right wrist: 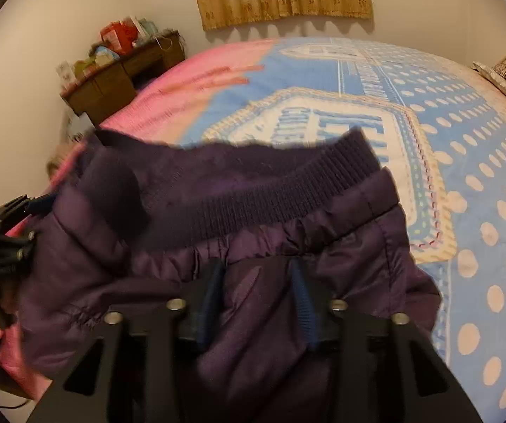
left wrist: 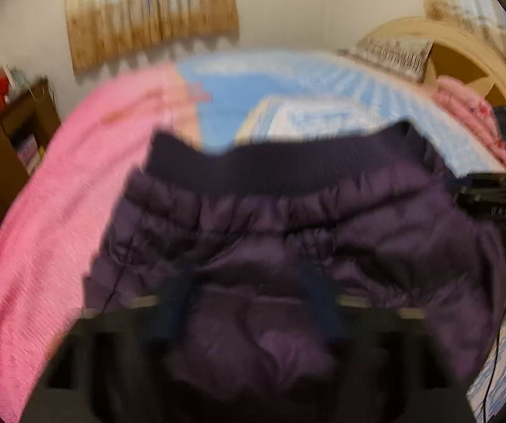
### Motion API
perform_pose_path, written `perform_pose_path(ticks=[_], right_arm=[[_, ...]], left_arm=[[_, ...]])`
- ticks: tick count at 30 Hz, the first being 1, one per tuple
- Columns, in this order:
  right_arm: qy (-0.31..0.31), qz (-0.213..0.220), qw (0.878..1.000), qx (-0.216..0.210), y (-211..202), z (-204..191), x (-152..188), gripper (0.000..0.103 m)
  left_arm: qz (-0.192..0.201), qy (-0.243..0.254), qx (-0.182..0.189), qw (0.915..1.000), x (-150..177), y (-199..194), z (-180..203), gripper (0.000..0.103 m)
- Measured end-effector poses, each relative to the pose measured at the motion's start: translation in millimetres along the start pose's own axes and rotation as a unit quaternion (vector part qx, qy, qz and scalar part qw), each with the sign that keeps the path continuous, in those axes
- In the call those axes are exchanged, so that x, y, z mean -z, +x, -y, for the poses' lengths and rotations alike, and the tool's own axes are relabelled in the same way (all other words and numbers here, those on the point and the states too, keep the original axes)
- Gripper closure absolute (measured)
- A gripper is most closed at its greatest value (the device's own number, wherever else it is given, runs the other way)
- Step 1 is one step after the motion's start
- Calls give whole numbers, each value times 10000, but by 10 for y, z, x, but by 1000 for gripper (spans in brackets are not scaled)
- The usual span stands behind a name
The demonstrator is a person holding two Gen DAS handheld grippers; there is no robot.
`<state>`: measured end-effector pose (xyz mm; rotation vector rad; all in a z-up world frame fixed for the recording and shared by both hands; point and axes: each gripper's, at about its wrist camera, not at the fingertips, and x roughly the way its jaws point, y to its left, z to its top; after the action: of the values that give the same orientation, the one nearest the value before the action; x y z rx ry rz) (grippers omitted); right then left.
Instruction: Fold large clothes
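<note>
- Honestly, barely started: dark purple quilted puffer jacket (right wrist: 217, 246) hangs bunched above the blue dotted bedspread (right wrist: 464, 176), no neat fold visible.
- Both the left gripper (left wrist: 253, 296) and the right gripper (right wrist: 256, 292) are clamped on it, 2 pinches near its ribbed hem.

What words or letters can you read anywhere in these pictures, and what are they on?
"COLLE…": dark blue letters on the white badge of the blue bedspread; the purple jacket covers the rest.
Big letters beside it, perhaps "IE": cut off, not readable.
Line of print above the badge: too small to read.
Marks on the other gripper's black body: blurred.
Packets on the wooden shelf: too small.
</note>
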<state>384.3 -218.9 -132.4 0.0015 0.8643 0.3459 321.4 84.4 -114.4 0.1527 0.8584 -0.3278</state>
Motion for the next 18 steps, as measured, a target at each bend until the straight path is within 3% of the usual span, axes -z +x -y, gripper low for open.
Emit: perform_pose_path(ticks=[2, 4, 9, 12, 15, 18], right_arm=[[-23, 194, 9998, 56, -111, -40, 31, 82], [-173, 568, 9980, 203, -312, -117, 43, 85], [-137, 1167, 9922, 416, -632, -137, -140, 86], [42, 1451, 9882, 493, -774, -121, -232, 86], [247, 1692, 9838, 541, -783, -90, -328, 86], [385, 1601, 9838, 704, -640, -27, -381, 86]], left_arm=[[172, -81, 172, 9997, 73, -40, -52, 82], [452, -89, 220, 9987, 107, -168, -74, 89], [858, -123, 11, 9962, 1, -422, -9, 93], [1195, -401, -32, 9920, -195, -496, -88, 94], [1286, -468, -124, 9905, -333, -417, -133, 94], [1299, -365, -432, 9899, -391, -202, -144, 93]])
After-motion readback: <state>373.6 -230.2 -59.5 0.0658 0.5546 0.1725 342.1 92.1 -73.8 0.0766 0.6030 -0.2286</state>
